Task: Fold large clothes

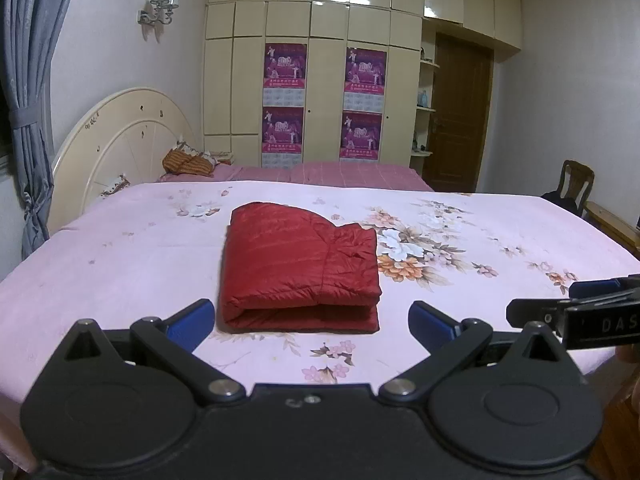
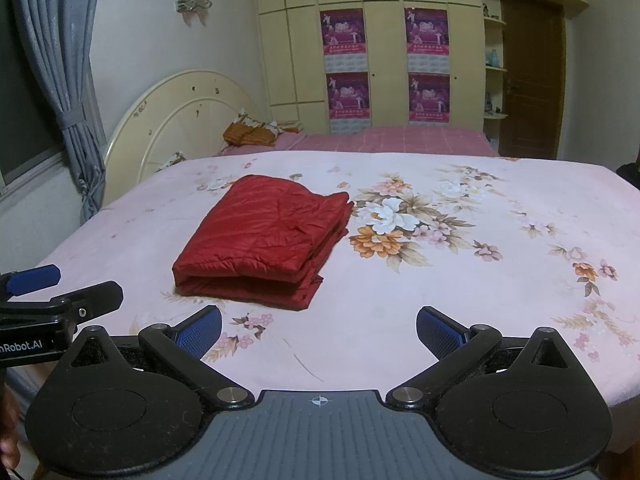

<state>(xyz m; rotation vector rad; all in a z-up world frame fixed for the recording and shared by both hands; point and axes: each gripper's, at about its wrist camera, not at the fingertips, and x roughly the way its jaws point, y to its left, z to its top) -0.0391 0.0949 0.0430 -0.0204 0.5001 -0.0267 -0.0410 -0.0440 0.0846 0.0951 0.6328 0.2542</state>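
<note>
A red quilted jacket (image 1: 298, 268) lies folded into a compact rectangle on the pink floral bedsheet (image 1: 120, 264); the right wrist view shows the jacket (image 2: 264, 240) left of centre. My left gripper (image 1: 312, 322) is open, its blue-padded fingers spread just in front of the jacket's near folded edge, holding nothing. My right gripper (image 2: 320, 334) is open too, over bare sheet (image 2: 500, 280), a little short of and to the right of the jacket. Each gripper shows at the edge of the other's view: the right gripper (image 1: 576, 304), the left gripper (image 2: 48, 288).
A cream headboard (image 1: 120, 136) and patterned pillows (image 1: 188, 162) lie at the far left, a second pink bedspread (image 1: 340, 172) behind. A wardrobe with posters (image 1: 320, 100), a brown door (image 1: 456, 112) and a wooden chair (image 1: 574, 184) stand beyond. Grey curtains (image 1: 28, 100) hang at left.
</note>
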